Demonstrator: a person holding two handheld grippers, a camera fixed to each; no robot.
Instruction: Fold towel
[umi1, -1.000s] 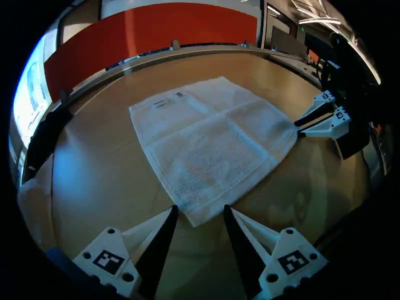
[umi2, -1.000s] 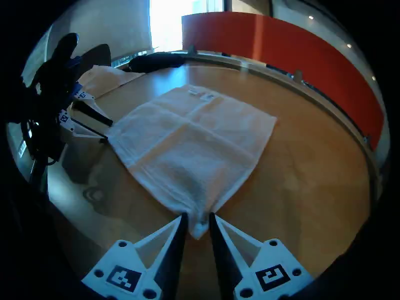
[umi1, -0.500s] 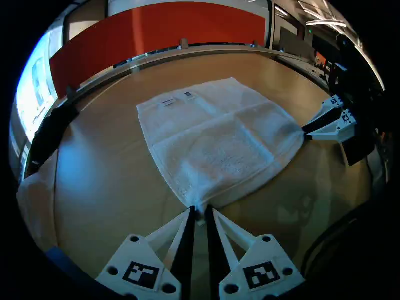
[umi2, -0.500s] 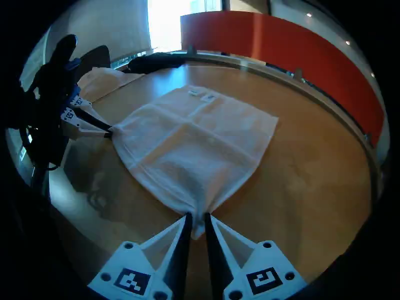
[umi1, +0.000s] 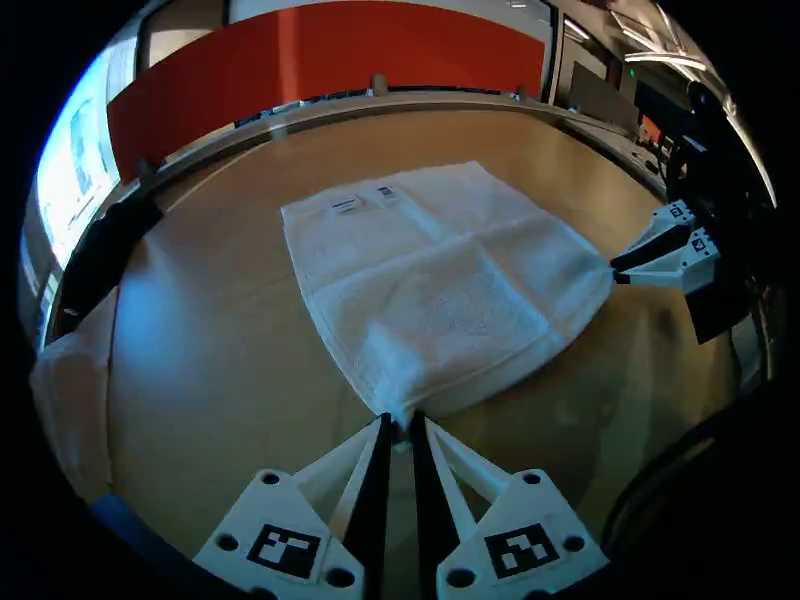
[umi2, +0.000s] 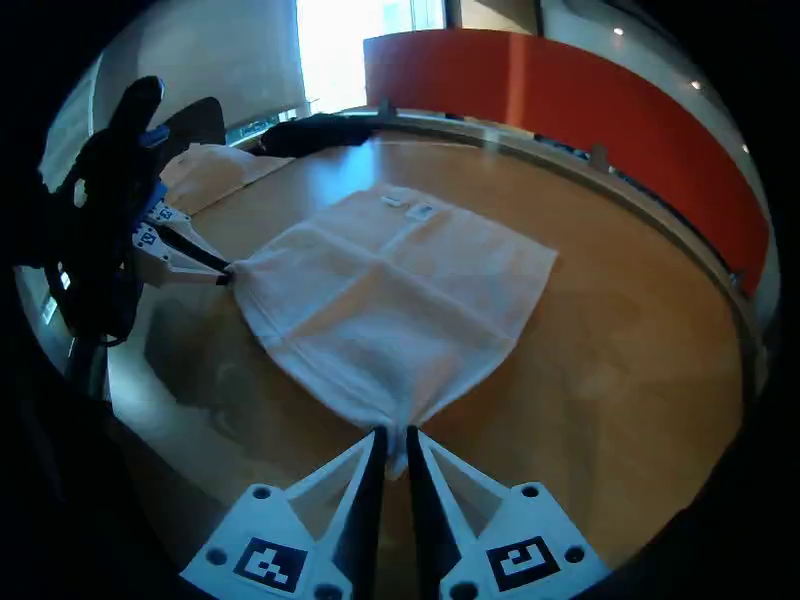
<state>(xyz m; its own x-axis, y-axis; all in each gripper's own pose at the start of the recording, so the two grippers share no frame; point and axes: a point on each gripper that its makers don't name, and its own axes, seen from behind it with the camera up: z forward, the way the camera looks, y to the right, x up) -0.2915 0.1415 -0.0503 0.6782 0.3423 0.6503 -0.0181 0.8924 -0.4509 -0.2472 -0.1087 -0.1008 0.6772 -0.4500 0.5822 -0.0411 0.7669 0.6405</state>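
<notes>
Towel (umi1: 440, 280) lies spread on the counter (umi1: 200, 350), mid-frame in the left gripper view, its near corner at 6 o'clock. Left gripper (umi1: 397, 425), gaping a second ago, is now clenched on that corner. The right gripper (umi2: 393, 440), at 3 o'clock there, has tightened on its own corner. Cloth bunches and rises at both. Grasping looks done; next, likely carry both corners toward the labels (umi1: 362, 198) at 12 o'clock.

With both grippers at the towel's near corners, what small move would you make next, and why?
Probably lift both corners together slightly: the left gripper and right gripper each pinch a near corner of the towel, which otherwise lies flat on the table.
</notes>
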